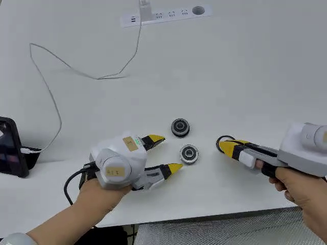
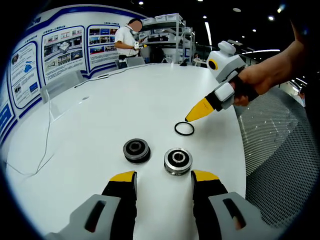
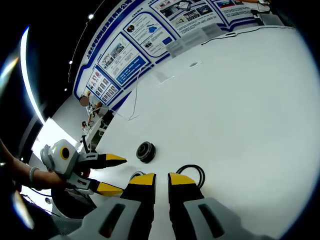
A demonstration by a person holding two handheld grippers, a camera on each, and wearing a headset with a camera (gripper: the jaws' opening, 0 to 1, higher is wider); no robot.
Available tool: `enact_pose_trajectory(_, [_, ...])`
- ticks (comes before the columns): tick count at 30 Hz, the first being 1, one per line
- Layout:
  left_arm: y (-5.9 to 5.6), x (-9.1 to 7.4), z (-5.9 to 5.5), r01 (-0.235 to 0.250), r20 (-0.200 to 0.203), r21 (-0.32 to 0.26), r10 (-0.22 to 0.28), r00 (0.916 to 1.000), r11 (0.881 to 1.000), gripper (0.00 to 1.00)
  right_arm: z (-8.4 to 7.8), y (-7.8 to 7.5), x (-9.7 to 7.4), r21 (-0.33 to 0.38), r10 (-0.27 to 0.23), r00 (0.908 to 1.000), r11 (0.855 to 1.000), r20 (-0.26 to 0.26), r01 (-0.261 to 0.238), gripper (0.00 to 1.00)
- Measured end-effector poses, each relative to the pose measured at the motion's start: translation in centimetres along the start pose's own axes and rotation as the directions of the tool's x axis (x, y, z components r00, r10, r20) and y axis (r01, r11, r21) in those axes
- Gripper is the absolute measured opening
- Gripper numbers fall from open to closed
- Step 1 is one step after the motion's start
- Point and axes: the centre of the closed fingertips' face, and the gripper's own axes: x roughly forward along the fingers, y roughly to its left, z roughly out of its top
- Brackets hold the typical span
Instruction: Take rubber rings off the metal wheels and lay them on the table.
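Observation:
Two metal wheels lie flat on the white table (image 1: 245,76). The farther wheel (image 1: 180,127) (image 2: 137,149) (image 3: 146,151) wears a black rubber ring. The nearer wheel (image 1: 189,153) (image 2: 178,160) shows bare silver metal. A loose black rubber ring (image 1: 224,140) (image 2: 184,128) (image 3: 194,171) lies flat on the table to their right. My left gripper (image 1: 166,152) (image 2: 164,176) is open, its yellow tips just short of the wheels, with nothing between them. My right gripper (image 1: 223,146) (image 3: 162,181) (image 2: 192,116) has its jaws close together, tips at the loose ring's edge and holding nothing.
A white power strip (image 1: 166,14) lies at the far edge, and its thin cable (image 1: 51,97) loops across the left side. A dark device (image 1: 11,148) stands at the left edge. The table's front edge (image 1: 204,214) runs just below both hands.

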Motion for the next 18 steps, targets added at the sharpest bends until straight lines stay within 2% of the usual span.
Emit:
enact_pose_trajectory(9, [1.1, 0.3, 1.4, -0.025, 0.026, 0.006, 0.025, 0.9994, 1.000, 0.40, 0.7, 1.3, 1.5, -0.024, 0.036, 0.9994, 0.999, -0.002, -0.036, 0.07])
enact_pose_trajectory(18, [2.0, 1.2, 2.3, -0.041, 0.032, 0.024, 0.041, 0.9987, 0.999, 0.34, 1.2, 2.2, 2.4, -0.051, 0.055, 0.9984, 0.997, -0.006, -0.056, 0.06])
